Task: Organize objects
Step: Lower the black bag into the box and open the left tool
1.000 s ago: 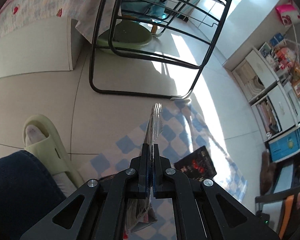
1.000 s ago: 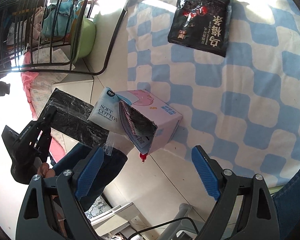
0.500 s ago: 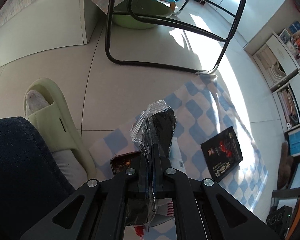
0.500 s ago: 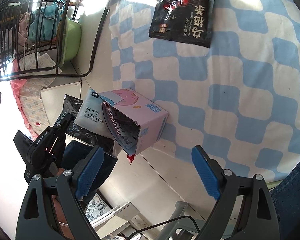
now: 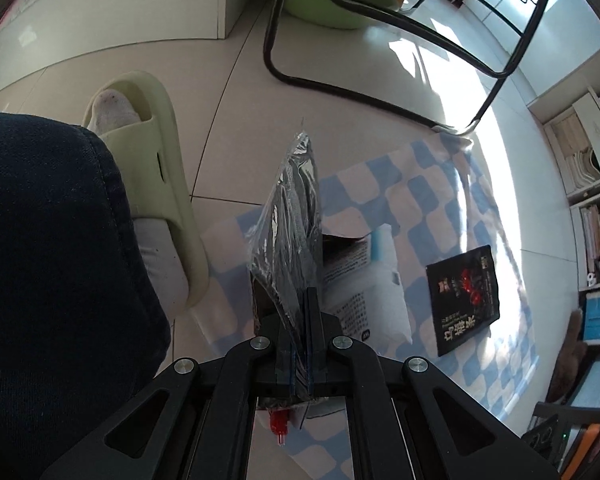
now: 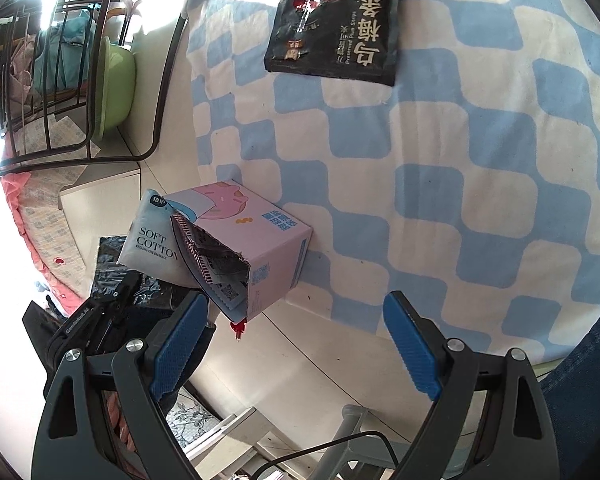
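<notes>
Two tongs are at work: the left tongs [image 5: 300, 332] are clenched on a crinkly clear-wrapped dark packet [image 5: 294, 216], held upright above the pink box [image 6: 256, 248], while the right tongs [image 6: 296, 344] stand released just short of that box. Light, limp and slippery, the packet is probably best pinched along its sealed edge. Soft tissue pack [image 6: 152, 246] and a striped pouch [image 6: 208, 256] crowd the box mouth; a black snack bag [image 6: 334, 24] lies well apart on the checked cloth [image 6: 440, 160].
</notes>
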`<state>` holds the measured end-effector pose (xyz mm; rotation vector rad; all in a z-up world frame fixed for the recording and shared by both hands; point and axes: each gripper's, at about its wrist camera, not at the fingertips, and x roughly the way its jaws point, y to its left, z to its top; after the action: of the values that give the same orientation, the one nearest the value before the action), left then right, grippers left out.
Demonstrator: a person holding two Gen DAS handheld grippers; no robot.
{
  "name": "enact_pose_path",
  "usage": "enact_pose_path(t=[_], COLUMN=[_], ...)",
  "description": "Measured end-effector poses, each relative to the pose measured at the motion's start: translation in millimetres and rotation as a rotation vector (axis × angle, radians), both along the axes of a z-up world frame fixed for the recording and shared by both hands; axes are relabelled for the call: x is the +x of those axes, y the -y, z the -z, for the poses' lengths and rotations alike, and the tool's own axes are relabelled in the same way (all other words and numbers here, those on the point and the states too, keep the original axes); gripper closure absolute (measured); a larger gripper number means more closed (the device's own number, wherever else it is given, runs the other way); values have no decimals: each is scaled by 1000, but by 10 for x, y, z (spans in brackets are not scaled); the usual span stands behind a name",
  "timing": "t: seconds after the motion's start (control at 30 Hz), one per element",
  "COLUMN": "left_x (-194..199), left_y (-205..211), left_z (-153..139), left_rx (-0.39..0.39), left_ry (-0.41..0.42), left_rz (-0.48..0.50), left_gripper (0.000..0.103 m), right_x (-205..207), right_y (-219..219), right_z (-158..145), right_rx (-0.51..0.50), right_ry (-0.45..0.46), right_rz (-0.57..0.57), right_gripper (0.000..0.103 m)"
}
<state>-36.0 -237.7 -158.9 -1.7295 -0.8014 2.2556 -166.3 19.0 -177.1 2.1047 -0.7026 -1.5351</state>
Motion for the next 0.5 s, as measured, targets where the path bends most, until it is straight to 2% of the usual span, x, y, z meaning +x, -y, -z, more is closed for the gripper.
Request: enact_pose_path(t=[0.1,0.2,0.27,0.33,0.37,0.4,0.5], left_x=[-165,-273,-303,-292,-284,-272,-220], left_y=[106,225,275,291,279,255,116], left_z=[45,-19,12,115,153,177,116], left_rx=[129,288,403,453,416,344,103], left_ry=[27,4,23,67,85,99,57], left_rz=[-76,-146,-189,-216,-212,-195,-109], left_gripper=[103,103,103,103,103,103,103], right_x=[14,24,18,15,12,14,14], right_y=[-1,-48,-77,-96,-98,-94,-54], right_z=[14,45,66,86,94,102,110], right_rx=[4,8,11,11,10,10,10], right_ry=[6,15,23,33,38,42,44], right_rz=[-6,11,25,38,41,41,29], right_gripper=[13,13,13,13,13,13,13])
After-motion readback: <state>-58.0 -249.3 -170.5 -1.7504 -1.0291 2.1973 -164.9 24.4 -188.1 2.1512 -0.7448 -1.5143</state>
